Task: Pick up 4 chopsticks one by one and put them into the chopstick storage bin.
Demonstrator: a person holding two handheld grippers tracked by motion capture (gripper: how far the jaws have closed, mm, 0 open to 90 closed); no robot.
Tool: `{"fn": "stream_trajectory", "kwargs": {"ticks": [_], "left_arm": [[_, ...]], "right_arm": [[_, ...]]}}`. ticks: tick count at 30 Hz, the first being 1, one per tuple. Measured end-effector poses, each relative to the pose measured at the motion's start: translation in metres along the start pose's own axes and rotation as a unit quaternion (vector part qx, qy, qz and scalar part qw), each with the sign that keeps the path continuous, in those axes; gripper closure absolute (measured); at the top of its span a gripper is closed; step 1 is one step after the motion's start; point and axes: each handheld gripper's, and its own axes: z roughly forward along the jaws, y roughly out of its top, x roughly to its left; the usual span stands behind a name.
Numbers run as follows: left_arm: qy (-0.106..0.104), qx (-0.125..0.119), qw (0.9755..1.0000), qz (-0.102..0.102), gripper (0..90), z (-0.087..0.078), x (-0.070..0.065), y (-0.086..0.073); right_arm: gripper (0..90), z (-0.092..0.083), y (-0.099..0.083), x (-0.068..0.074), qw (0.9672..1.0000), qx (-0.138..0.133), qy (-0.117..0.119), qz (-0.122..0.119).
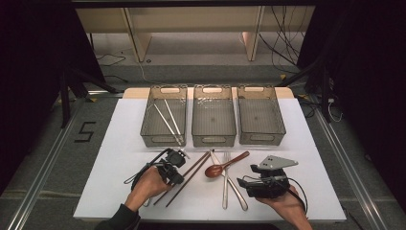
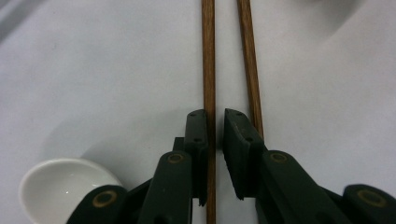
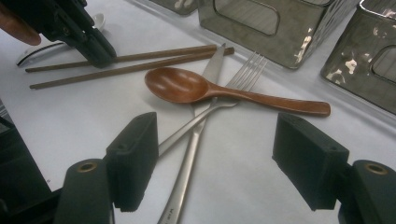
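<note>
Wooden chopsticks (image 1: pixel 187 176) lay on the white table (image 1: pixel 119 143), a brown pair just left of the wooden spoon (image 1: pixel 225 165), and the left gripper (image 2: pixel 215 122) was down on them. Judged step: picking up one stick, prob. to sort it into the left bin (image 1: pixel 163 115), which sat behind the spoon w/ two pale chopsticks (image 1: pixel 168 120) already in it. The middle bin (image 1: pixel 213 115) and right bin (image 1: pixel 260 114) looked bare.

Left gripper view: jaws nearly closed, one to each side of the left-hand stick (image 2: pixel 208 56), w/ a thin gap on either side; couldn't tell if the pads had bitten yet. The second stick (image 2: pixel 249 60) ran just outside the right jaw, maybe touching it. A white spoon bowl (image 2: pixel 60 186) sat close by.

Next move, as I read it: finish the squeeze on that one stick w/o catching its twin, lift straight up, then carry back-left from the spoon to the bin.

Right gripper (image 3: pixel 215 158) hovered near the spoon, jaws wide apart, holding nothing. Between them, on the table: a knife (image 3: pixel 196 135) and fork (image 3: pixel 233 88) crossed under the spoon's handle. It prob. waits its turn on those.
</note>
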Motion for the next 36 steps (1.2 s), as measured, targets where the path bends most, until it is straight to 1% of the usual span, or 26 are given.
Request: {"fn": "stream_trajectory", "kwargs": {"ticks": [1,3,5,7,11,13,14,16,17,18,20,22,23,24,26,27,28,30,32,36], "left_arm": [[0.002,0.002,1.0000,0.004,79.1,0.000,0.000,0.000],[0.004,0.003,1.0000,0.004,79.5,0.001,-0.001,0.001],[0.008,0.003,0.9999,0.006,82.8,0.001,-0.001,0.002],[0.009,0.004,0.9999,0.009,83.6,0.001,-0.002,0.003],[0.018,0.003,0.9997,0.015,84.2,0.001,-0.004,0.003],[0.016,0.002,0.9997,0.017,84.4,0.000,-0.004,0.002],[0.013,-0.002,0.9998,0.013,84.4,0.000,-0.003,0.002],[0.010,-0.009,0.9998,0.016,84.5,-0.002,-0.001,0.001],[0.008,-0.014,0.9998,0.014,84.5,-0.004,0.000,0.001],[0.008,-0.019,0.9997,0.016,84.6,-0.007,0.000,0.001],[0.009,-0.029,0.9994,0.016,84.6,-0.012,0.001,0.001],[0.003,-0.037,0.9992,0.015,84.6,-0.017,0.003,0.000],[0.004,-0.045,0.9989,0.013,84.6,-0.019,0.004,0.000],[0.004,-0.043,0.9990,0.014,84.5,-0.022,0.004,0.000],[-0.003,-0.055,0.9984,0.013,84.5,-0.028,0.005,0.000],[-0.006,-0.058,0.9982,0.014,84.5,-0.031,0.005,0.000],[-0.006,-0.069,0.9975,0.012,84.5,-0.036,0.005,0.000],[-0.011,-0.079,0.9968,0.013,84.5,-0.045,0.006,0.000],[-0.016,-0.094,0.9954,0.012,84.5,-0.053,0.008,0.000],[-0.019,-0.116,0.9931,0.008,84.5,-0.067,0.013,0.002]], "right_arm": [[31.9,0.000,0.000,0.000,1.0000,0.000,0.000,0.000],[31.9,0.000,0.000,0.000,1.0000,0.000,0.000,0.000],[31.9,0.000,0.000,0.000,1.0000,0.000,0.000,0.000],[31.9,0.000,0.000,0.000,1.0000,0.000,0.000,0.000],[31.9,0.000,0.000,0.000,1.0000,0.000,0.000,0.000],[31.9,0.000,0.000,0.000,1.0000,0.001,0.000,0.001],[31.9,0.000,0.000,-0.001,1.0000,0.000,0.001,0.000],[31.9,0.000,0.000,-0.001,1.0000,-0.001,0.001,0.000],[31.9,0.000,0.000,-0.001,1.0000,-0.001,0.001,0.000],[31.9,0.000,0.000,-0.001,1.0000,0.000,0.000,0.001],[31.9,0.000,0.000,-0.001,1.0000,0.000,0.000,0.002],[31.9,0.000,0.000,-0.001,1.0000,0.000,-0.001,0.001],[31.9,-0.001,0.000,-0.001,1.0000,-0.001,0.000,0.001],[31.9,-0.001,0.000,-0.001,1.0000,-0.001,0.000,0.001],[31.9,-0.001,0.000,-0.001,1.0000,-0.001,-0.001,0.002],[31.9,-0.001,0.000,-0.001,1.0000,-0.002,-0.001,0.002],[31.9,-0.002,0.000,-0.001,1.0000,-0.002,-0.001,0.003],[31.8,-0.002,0.000,-0.001,1.0000,-0.004,-0.001,0.002],[31.8,-0.002,0.000,-0.001,1.0000,-0.005,-0.001,0.003],[31.8,-0.003,0.000,-0.001,1.0000,-0.006,-0.002,0.004]]}}
